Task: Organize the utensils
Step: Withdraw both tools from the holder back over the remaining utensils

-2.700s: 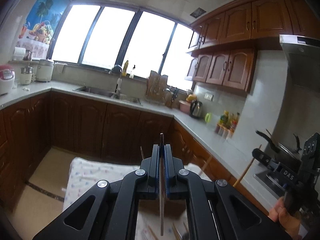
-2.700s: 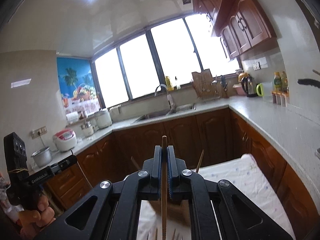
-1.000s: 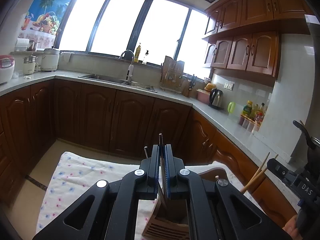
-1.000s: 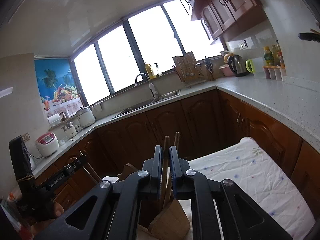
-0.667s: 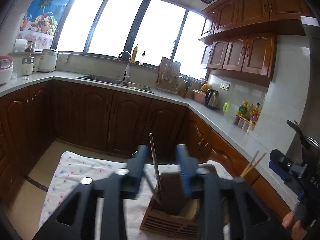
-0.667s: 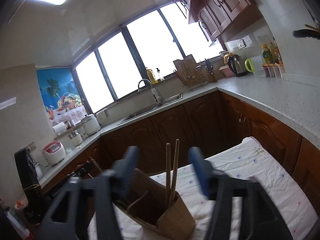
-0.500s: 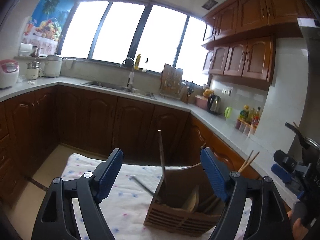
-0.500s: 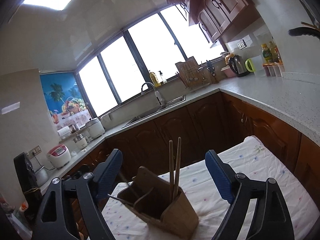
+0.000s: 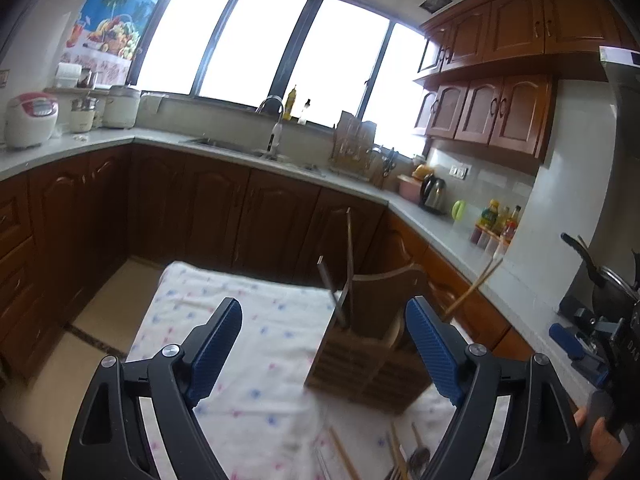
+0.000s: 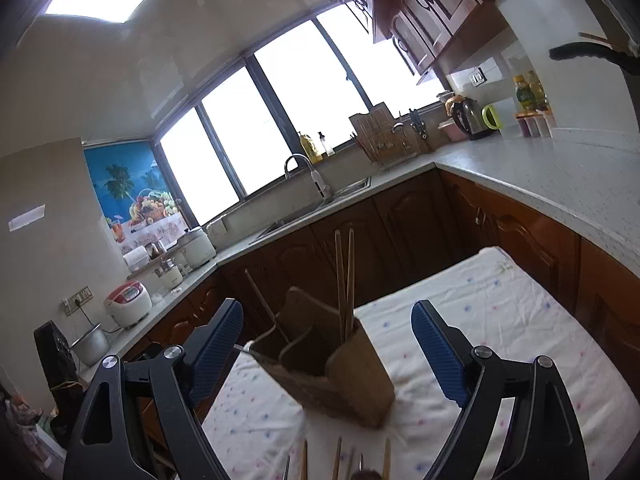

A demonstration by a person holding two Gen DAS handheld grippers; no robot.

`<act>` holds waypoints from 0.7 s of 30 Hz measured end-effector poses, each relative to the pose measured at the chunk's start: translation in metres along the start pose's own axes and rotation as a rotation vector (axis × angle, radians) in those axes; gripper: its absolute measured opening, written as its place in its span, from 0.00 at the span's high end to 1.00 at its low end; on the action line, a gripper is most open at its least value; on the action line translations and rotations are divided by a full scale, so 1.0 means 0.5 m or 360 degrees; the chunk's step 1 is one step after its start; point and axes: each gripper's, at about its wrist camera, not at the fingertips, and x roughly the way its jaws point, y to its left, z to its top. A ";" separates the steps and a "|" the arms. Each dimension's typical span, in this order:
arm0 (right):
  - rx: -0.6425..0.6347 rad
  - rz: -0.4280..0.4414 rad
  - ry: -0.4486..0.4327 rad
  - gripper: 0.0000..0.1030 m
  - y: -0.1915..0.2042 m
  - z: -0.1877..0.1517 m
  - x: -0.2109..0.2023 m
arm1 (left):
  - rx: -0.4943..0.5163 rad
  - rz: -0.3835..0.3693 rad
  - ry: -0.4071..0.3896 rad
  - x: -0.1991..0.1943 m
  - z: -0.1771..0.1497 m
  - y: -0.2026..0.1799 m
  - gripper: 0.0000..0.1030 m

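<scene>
1. left gripper: jaws spread wide, nothing between them, held above the table and facing the holder.
2. right gripper: jaws spread wide, nothing gripped, facing the same holder from the other side.
3. holder: wooden, compartmented, standing on the table under a white cloth with small coloured dots.
4. dark utensils: two thin dark handles standing in the holder's left compartment in the left view, one upright, one leaning left.
5. chopsticks: a pale wooden pair standing nearly upright, side by side, in the compartment at the holder's right in the right view.
6. loose utensils: several chopsticks and what looks like a spoon lying on the cloth on the near side of the holder, partly cut off by the frame edge.
7. surroundings: brown kitchen cabinets, grey counter, sink under a wide window, kettle.
</scene>
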 end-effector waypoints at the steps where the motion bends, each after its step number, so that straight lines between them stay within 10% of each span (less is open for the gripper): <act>1: 0.0004 0.0000 0.0009 0.15 0.000 -0.005 -0.005 | -0.0003 0.0001 0.0016 -0.006 0.000 0.004 0.18; 21: -0.0017 -0.0039 0.0232 0.15 0.009 -0.132 -0.101 | -0.0107 0.0092 0.0255 -0.173 -0.043 0.044 0.18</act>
